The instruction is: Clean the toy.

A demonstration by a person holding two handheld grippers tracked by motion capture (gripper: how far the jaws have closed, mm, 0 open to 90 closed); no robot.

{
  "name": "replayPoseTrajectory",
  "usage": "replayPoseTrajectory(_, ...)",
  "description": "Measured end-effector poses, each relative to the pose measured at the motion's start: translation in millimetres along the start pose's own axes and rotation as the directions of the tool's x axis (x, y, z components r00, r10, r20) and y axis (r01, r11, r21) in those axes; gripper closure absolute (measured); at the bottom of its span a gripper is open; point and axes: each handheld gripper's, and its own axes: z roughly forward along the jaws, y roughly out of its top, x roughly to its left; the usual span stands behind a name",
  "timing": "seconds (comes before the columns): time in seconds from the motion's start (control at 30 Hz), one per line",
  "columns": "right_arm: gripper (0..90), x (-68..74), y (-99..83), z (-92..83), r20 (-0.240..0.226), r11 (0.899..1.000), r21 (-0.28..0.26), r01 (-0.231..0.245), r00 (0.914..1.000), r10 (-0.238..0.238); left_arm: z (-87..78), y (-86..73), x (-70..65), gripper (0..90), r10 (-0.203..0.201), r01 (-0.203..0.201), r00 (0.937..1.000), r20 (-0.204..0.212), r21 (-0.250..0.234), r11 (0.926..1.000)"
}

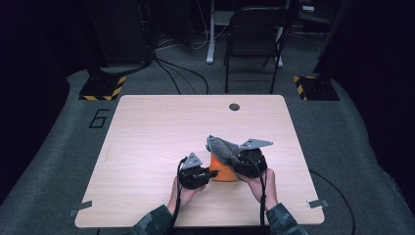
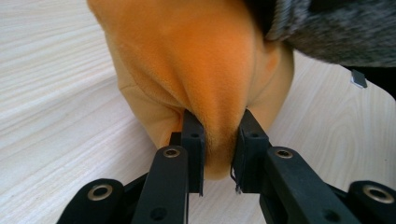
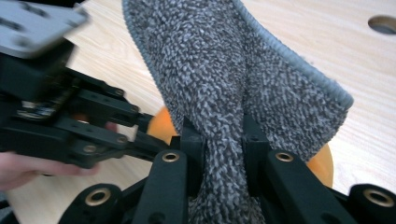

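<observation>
An orange plush cloth (image 1: pixel 222 170) lies bunched on the wooden table (image 1: pixel 161 132), near the front middle. My left gripper (image 1: pixel 208 174) is shut on a fold of this orange cloth (image 2: pixel 219 98); its fingers (image 2: pixel 192 140) pinch the fold from both sides. A grey speckled cloth (image 1: pixel 221 148) hangs above the orange one, held up by my right gripper (image 1: pixel 234 159). In the right gripper view the grey cloth (image 3: pixel 224 79) stands upright between the shut fingers (image 3: pixel 191 144), with the orange cloth (image 3: pixel 322 163) below it and my left gripper (image 3: pixel 144 133) at the left.
A round hole (image 1: pixel 234 106) sits in the table near its far edge. A folding chair (image 1: pixel 254 34) stands on the floor beyond the table. Metal clips (image 1: pixel 318 203) mark the front corners. A person's hands (image 1: pixel 181 191) hold both grippers.
</observation>
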Motion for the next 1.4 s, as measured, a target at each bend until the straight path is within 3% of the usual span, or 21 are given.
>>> replayPoseTrajectory(0.1, 76.7, -5.7, -2.1, 2.8, 0.006, 1.000, 0.006, -0.016, 0.9998, 0.016, 1.0, -0.9, 0.6, 76.8, 0.003, -0.003, 1.0000, -0.004, 0.006, 1.0000)
replayPoseTrajectory(0.2, 76.6, -8.3, -6.0, 2.7, 0.024, 1.000, 0.018, 0.004, 0.9997, -0.005, 0.6, -0.4, -1.3, 76.6, 0.036, -0.036, 0.9993, -0.013, 0.012, 0.9993)
replayPoseTrajectory(0.33, 76.5, -11.1, -6.4, 0.0, 0.059, 0.999, 0.027, 0.020, 0.9980, -0.022, 1.1, -0.4, -2.4, 76.6, 0.044, -0.044, 0.9989, -0.014, 0.014, 0.9989)
replayPoseTrajectory(0.43, 76.3, -19.8, -12.6, -2.1, 0.071, 0.999, 0.045, 0.003, 0.9974, -0.006, 1.5, -0.6, -4.9, 76.5, 0.070, -0.069, 0.9973, -0.022, 0.020, 0.9974)
replayPoseTrajectory(0.53, 76.3, -30.7, -15.0, -4.7, 0.094, 0.998, 0.053, -0.014, 0.9956, 0.009, 2.0, -0.1, -4.3, 76.5, 0.064, -0.064, 0.9978, -0.017, 0.018, 0.9978)
replayPoseTrajectory(0.67, 76.2, -54.3, -27.0, -4.4, 0.133, 0.993, 0.083, -0.078, 0.9888, 0.067, 1.6, -0.3, -5.6, 76.5, 0.074, -0.073, 0.9972, -0.016, 0.021, 0.9971)
replayPoseTrajectory(0.77, 76.2, -71.0, -38.4, 1.8, 0.176, 0.982, 0.128, -0.139, 0.9776, 0.115, 1.7, 0.0, -6.3, 76.4, 0.082, -0.082, 0.9964, -0.020, 0.021, 0.9964)
replayPoseTrajectory(0.83, 76.1, -81.6, -48.7, 10.5, 0.193, 0.969, 0.172, -0.178, 0.9706, 0.144, 1.3, -0.8, -5.8, 76.3, 0.085, -0.085, 0.9962, -0.019, 0.023, 0.9961)
replayPoseTrajectory(0.93, 76.0, -91.0, -59.3, 24.2, 0.199, 0.954, 0.224, -0.200, 0.9673, 0.156, 1.6, -0.4, -5.6, 76.3, 0.084, -0.084, 0.9963, -0.018, 0.018, 0.9963)
replayPoseTrajectory(0.97, 76.0, -91.2, -59.6, 26.4, 0.204, 0.953, 0.231, -0.196, 0.9676, 0.149, 1.5, -0.4, -5.3, 76.3, 0.084, -0.083, 0.9964, -0.017, 0.018, 0.9964)
replayPoseTrajectory(1.07, 76.0, -92.2, -56.3, 22.7, 0.212, 0.956, 0.215, -0.199, 0.9652, 0.153, 1.2, -0.6, -4.7, 76.3, 0.084, -0.084, 0.9963, -0.017, 0.017, 0.9964)
replayPoseTrajectory(1.17, 76.1, -92.4, -47.5, 5.8, 0.211, 0.966, 0.151, -0.209, 0.9618, 0.175, 1.0, -0.4, -5.7, 76.2, 0.093, -0.093, 0.9955, -0.016, 0.015, 0.9956)
replayPoseTrajectory(1.27, 76.1, -83.1, -30.3, -19.2, 0.168, 0.985, 0.058, -0.163, 0.9740, 0.151, 1.2, 0.1, -6.8, 76.1, 0.103, -0.103, 0.9945, -0.018, 0.017, 0.9946)
replayPoseTrajectory(1.4, 76.1, -46.5, -3.5, -37.8, 0.076, 0.993, -0.043, -0.106, 0.9912, 0.109, 1.1, 0.7, -5.9, 76.0, 0.111, -0.111, 0.9937, -0.016, 0.025, 0.9935)
